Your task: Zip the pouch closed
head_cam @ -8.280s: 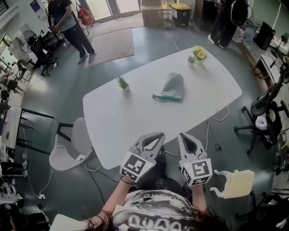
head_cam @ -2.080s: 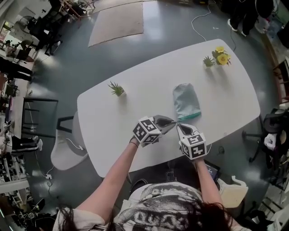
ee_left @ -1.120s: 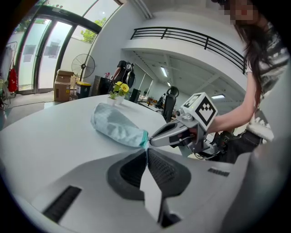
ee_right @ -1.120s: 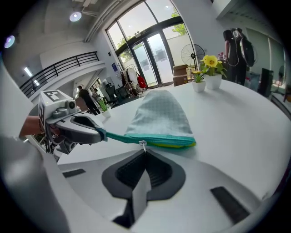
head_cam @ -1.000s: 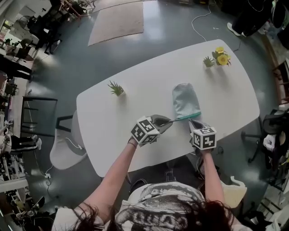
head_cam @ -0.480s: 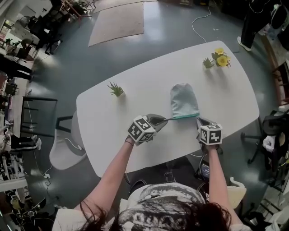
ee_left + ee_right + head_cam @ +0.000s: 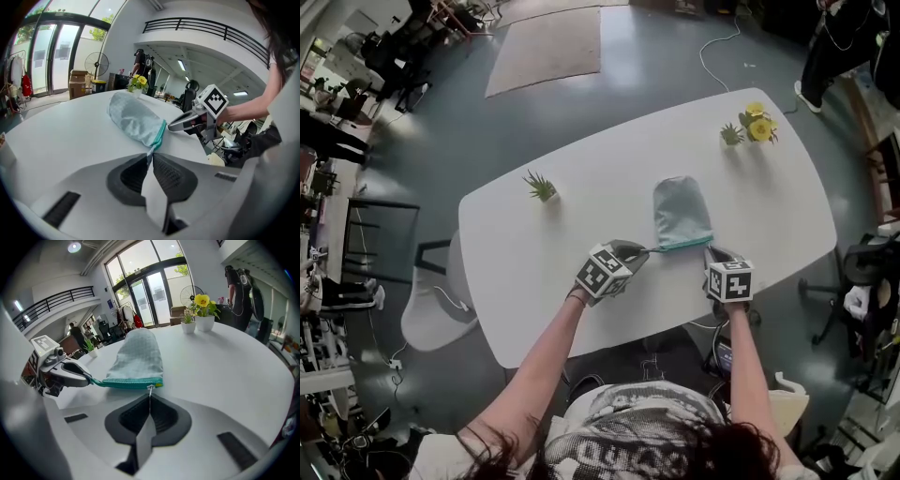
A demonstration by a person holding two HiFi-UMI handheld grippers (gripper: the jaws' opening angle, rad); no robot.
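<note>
Right gripper (image 7: 710, 251) shifted rightward along teal zip (image 7: 129, 383), now at its far end.
Pale blue-grey fabric pouch (image 7: 680, 211): flat on white oval table (image 7: 534, 272); left gripper (image 7: 645, 250) clamps zip-tape tail (image 7: 151, 151), right clamps metal pull (image 7: 150, 389).

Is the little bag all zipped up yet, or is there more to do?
Nearly finished. Done: the teal zipper on the pouch looks closed from end to end. In hand: the left tongs pinch the zipper's tail, and the right tongs pinch the pull tab at the other end. Left: let go with both.
</note>
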